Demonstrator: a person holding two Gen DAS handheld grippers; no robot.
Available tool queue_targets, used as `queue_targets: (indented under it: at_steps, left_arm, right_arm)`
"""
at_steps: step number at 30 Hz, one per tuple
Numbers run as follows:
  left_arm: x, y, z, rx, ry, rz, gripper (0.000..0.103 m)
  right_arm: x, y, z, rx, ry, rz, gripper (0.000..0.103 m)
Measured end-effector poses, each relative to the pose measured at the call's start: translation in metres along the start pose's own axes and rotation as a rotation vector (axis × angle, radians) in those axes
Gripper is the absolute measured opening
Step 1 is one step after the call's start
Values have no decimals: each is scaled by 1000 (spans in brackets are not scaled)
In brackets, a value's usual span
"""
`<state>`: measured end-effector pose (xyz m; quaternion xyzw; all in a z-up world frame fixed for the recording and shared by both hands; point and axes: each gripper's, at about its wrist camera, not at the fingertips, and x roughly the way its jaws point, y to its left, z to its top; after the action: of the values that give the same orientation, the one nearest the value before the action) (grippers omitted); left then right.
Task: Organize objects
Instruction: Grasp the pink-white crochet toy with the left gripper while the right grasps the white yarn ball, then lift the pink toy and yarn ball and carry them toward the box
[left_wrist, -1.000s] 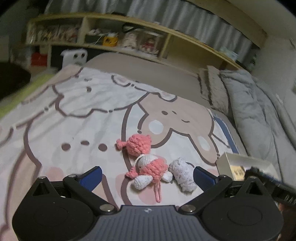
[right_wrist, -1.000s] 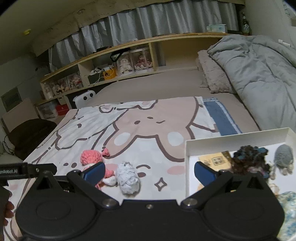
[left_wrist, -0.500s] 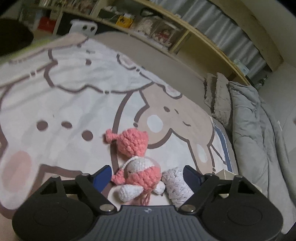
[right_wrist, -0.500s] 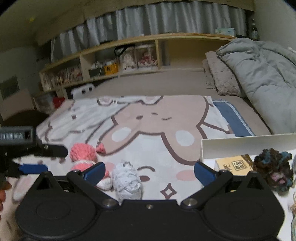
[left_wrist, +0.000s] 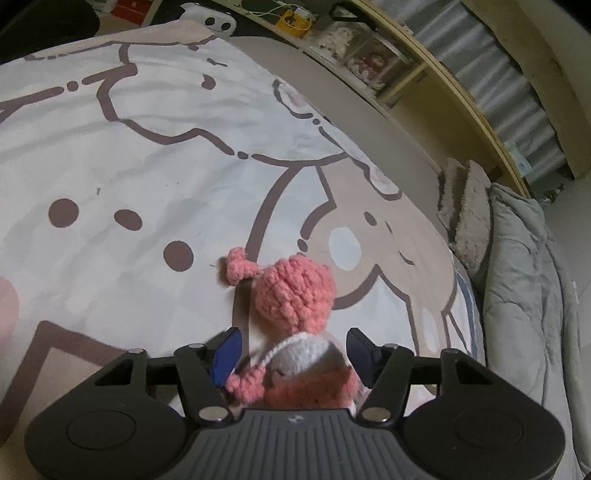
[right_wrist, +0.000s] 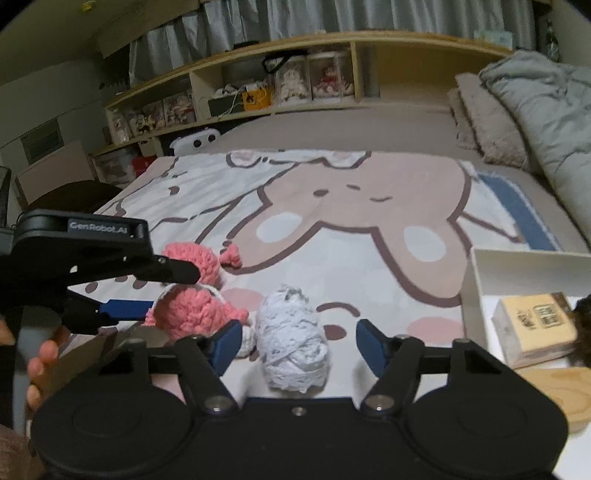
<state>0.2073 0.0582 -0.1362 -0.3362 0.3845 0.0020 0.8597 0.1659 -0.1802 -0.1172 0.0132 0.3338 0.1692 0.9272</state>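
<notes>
A pink-and-white crochet toy (left_wrist: 306, 369) lies on the printed blanket between the blue pads of my left gripper (left_wrist: 295, 354). Its jaws are closing and stand close on both sides of the toy, with a thin gap still showing. Just beyond it lies an all-pink crochet toy (left_wrist: 295, 291). In the right wrist view, a white yarn ball (right_wrist: 291, 339) lies between the pads of my right gripper (right_wrist: 299, 345). Those jaws are closing too, with clear gaps either side. My left gripper (right_wrist: 175, 291) shows there astride the pink-and-white toy (right_wrist: 192, 314), in front of the pink toy (right_wrist: 195, 258).
A white box (right_wrist: 476, 280) at the right holds a tan carton (right_wrist: 535, 328) and a dark yarn bundle at the frame edge. A grey duvet (right_wrist: 554, 110) and pillow lie at the back right. Wooden shelves (right_wrist: 332, 48) line the far wall. A person's fingers (right_wrist: 40, 362) hold the left gripper.
Both grippers came down and forward and narrowed their jaws. The pink-and-white toy now sits between the left pads, and the white yarn ball sits between the right pads.
</notes>
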Motion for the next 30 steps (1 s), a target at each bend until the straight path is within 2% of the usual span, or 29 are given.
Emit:
queue_targets:
  at_steps: [4,7,11,15,17,19,30]
  left_arm:
    - [11,-2,1,-12,-8,-17,62]
    - [17,-7,-2,-6,-1,-23,58]
    - [22,-13,-7,35,5,0,43]
    - [22,-5,-5,-8,0,-21,41]
    - [21,-6,-6,-3,-3,-23,41]
    - [19,-8,-5,10,-3,-21,40]
    - [-17,-26,-4,179,-20,50,40]
  right_arm:
    - [11,-4,0,33,28,36,62]
    - [17,-5,-2,36,42,39,58]
    - [24,-5,-5,21,60,38,56]
    - [26,-5,-8,3,56,42,55]
    - [25,-6,-7,5,51,62,45]
    - [23,-6,-6,-10,59,61,42]
    - [-3,-6,-2,27,79,65,38]
